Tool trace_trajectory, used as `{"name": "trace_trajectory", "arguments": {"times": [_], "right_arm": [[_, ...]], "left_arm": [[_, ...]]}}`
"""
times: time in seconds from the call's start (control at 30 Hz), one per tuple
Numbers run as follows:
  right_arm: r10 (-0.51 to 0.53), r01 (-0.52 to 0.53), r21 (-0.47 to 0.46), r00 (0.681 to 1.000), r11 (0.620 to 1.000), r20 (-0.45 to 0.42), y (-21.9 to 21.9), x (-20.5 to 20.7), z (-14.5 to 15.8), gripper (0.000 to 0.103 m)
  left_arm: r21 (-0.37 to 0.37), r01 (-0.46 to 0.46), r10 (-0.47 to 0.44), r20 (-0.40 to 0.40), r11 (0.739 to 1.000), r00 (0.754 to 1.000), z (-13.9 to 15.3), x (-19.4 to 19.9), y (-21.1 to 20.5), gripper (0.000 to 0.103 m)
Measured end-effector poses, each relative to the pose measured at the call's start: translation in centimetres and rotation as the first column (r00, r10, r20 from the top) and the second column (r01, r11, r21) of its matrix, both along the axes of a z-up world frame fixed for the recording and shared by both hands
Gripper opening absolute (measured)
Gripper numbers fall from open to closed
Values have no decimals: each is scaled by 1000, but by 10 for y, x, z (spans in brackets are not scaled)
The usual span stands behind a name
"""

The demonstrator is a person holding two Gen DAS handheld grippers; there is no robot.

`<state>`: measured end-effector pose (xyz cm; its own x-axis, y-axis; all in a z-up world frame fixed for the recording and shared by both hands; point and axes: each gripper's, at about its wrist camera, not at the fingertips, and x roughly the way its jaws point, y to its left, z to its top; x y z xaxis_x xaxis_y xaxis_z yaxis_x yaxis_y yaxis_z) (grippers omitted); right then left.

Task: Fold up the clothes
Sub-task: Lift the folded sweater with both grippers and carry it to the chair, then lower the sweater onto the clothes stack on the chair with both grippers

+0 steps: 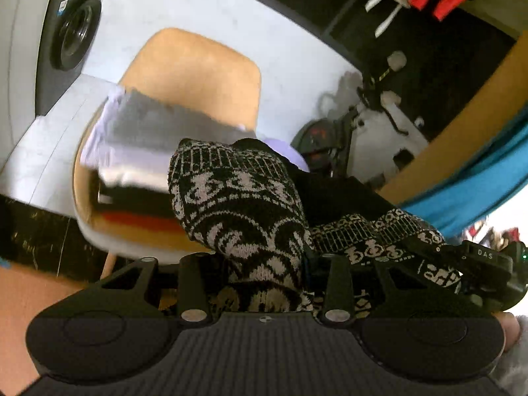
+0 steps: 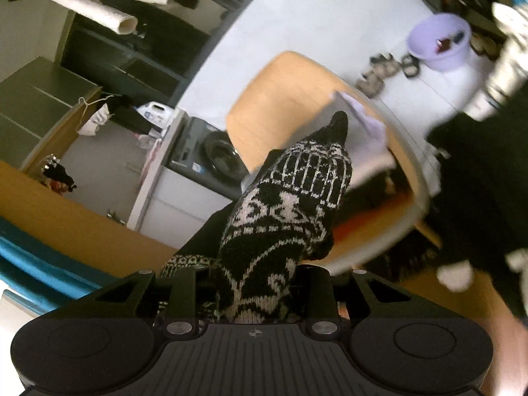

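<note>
A wooden chair [image 1: 194, 66] carries a stack of folded clothes [image 1: 132, 151] on its seat; the chair stands on the pale floor [image 1: 280, 33].

I can read only "DAS" in white letters on the black body of the right gripper [image 1: 485, 257].

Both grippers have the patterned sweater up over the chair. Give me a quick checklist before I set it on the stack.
1. Left gripper gripping patterned sweater: ok.
2. Right gripper gripping it: ok.
3. Folded stack present on chair: ok.
4. Stack top free: ok, grey piece uppermost.
5. Sweater folded flat: not ok, bunched.
6. Stack edges squared: cannot tell, blurred.
</note>
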<state>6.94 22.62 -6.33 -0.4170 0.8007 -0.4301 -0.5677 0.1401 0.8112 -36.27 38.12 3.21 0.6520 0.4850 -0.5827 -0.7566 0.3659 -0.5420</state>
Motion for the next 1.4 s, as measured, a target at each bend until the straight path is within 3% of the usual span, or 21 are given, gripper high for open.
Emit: {"name": "trace_trajectory", "arguments": {"times": [0.27, 0.4, 0.57, 0.73, 0.87, 1.03, 1.1, 1.17, 1.23, 1.27, 1.4], "right_arm": [[31, -32, 82, 999, 996, 16, 171, 27, 19, 25], [56, -54, 98, 998, 994, -12, 268, 47, 10, 26], [89, -87, 38, 995, 996, -53, 380, 71, -19, 25], [99, -101, -55, 995, 993, -30, 461, 82, -55, 25], [131, -131, -130, 991, 983, -6, 503, 81, -92, 25], [188, -154, -221, 972, 963, 141, 534, 66, -135, 26], [193, -142, -273, 966, 952, 171, 542, 64, -155, 26], [198, -124, -322, 958, 938, 206, 546, 62, -173, 30], [193, -88, -363, 945, 928, 265, 543, 59, -183, 50], [178, -56, -373, 937, 926, 301, 540, 61, -183, 55], [116, 24, -380, 932, 925, 343, 517, 70, -175, 58]], "left_arm": [[46, -88, 86, 50, 995, 995, 8, -1, 146, 39], [24, -128, 127, 21, 992, 992, 1, 3, 225, 39], [-37, -158, 155, -63, 987, 986, -15, 23, 316, 39], [-119, -197, 186, -100, 973, 977, -53, 32, 388, 39], [-176, -207, 178, -170, 962, 969, -91, 38, 430, 39], [-257, -230, 153, -288, 939, 945, -146, 38, 461, 42], [-299, -257, 148, -342, 919, 928, -174, 35, 468, 48], [-321, -276, 146, -375, 906, 915, -196, 30, 469, 61], [-310, -280, 158, -365, 908, 917, -198, 26, 466, 63], [-302, -283, 161, -371, 910, 914, -193, 27, 465, 66], [-159, -263, 168, -449, 951, 878, -157, 35, 457, 73]]}}
